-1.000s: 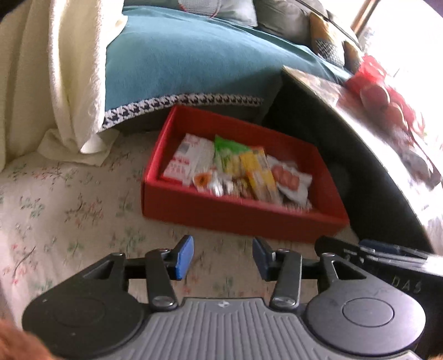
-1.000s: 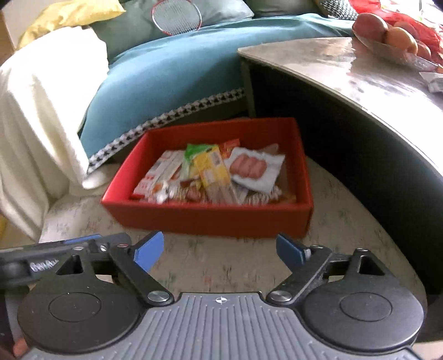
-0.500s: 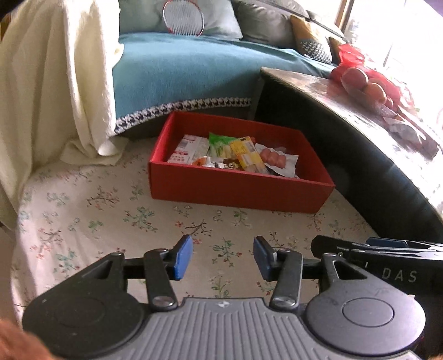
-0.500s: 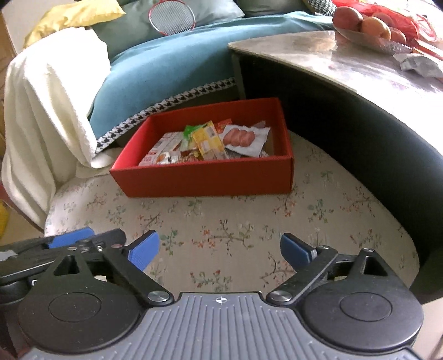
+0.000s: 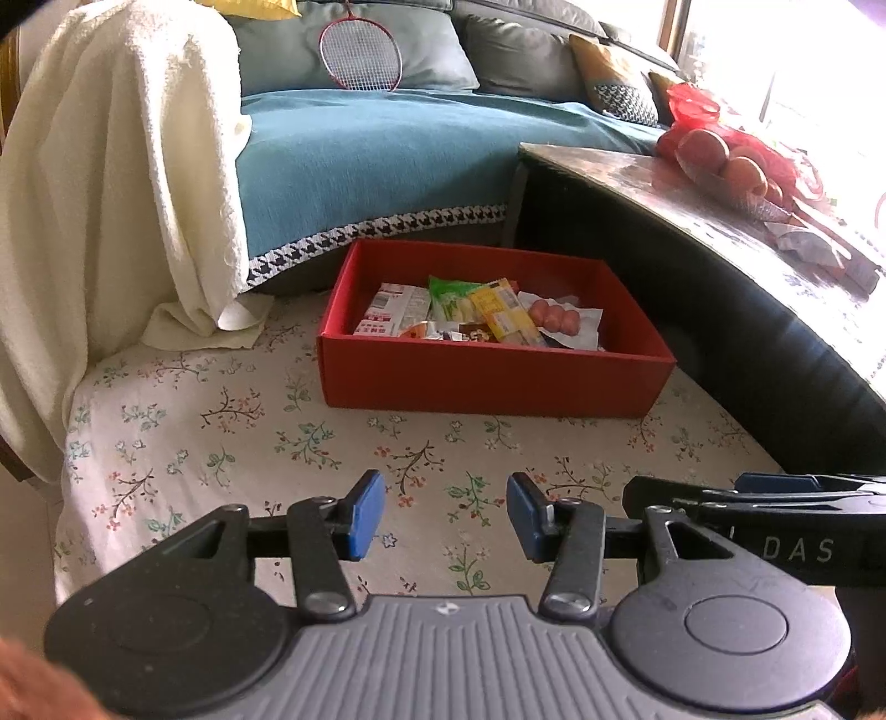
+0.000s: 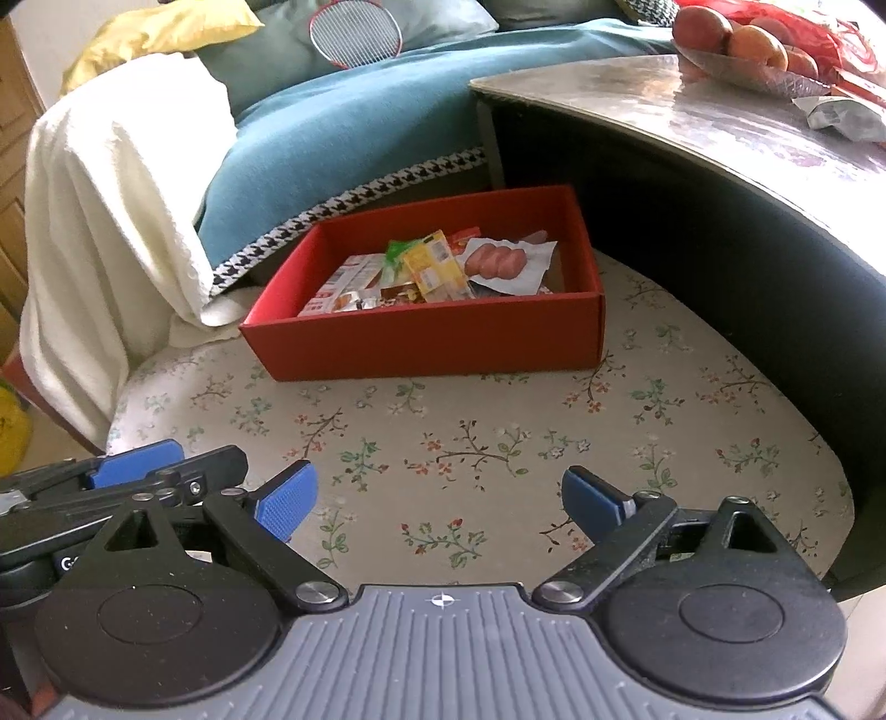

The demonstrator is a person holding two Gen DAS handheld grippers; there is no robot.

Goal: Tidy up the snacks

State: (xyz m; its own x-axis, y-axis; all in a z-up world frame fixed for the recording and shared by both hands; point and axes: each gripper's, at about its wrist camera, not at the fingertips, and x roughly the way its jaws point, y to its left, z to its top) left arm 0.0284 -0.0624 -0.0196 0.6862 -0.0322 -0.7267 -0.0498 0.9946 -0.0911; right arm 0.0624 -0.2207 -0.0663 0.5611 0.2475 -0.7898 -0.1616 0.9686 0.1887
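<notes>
**Snack box ahead of both grippers, nothing held**

Your left gripper (image 5: 446, 515) hangs over the floral cloth (image 5: 232, 443) with its jaws partly apart and nothing between them. Your right gripper (image 6: 437, 501) sits just beside it, jaws spread wide after opening a little further just now, also with nothing between the pads. Each gripper shows at the edge of the other's view, close alongside.

The red box (image 5: 493, 382) lies well ahead of both grippers, apart from them, on the same cloth. From the left wrist it sits slightly right of centre; from the right wrist (image 6: 432, 343) it is slightly left of centre. The snacks (image 5: 476, 318) lie piled inside it: a white-and-red packet at the left, a green packet, a yellow packet (image 6: 434, 266) across the middle, and a white sausage packet (image 6: 498, 263) at the right. The right end of the box floor is bare.

The cloth covers a rounded, low surface. Behind the box runs a sofa with a teal cover (image 5: 376, 160) edged in houndstooth trim, a cream blanket (image 5: 116, 183) draped at the left, and a racket (image 5: 360, 52) leaning on the grey cushions. To the right a dark, curved table (image 6: 720, 127) rises above the box, carrying a dish of fruit (image 6: 742, 44) and a crumpled wrapper (image 6: 841, 113).
</notes>
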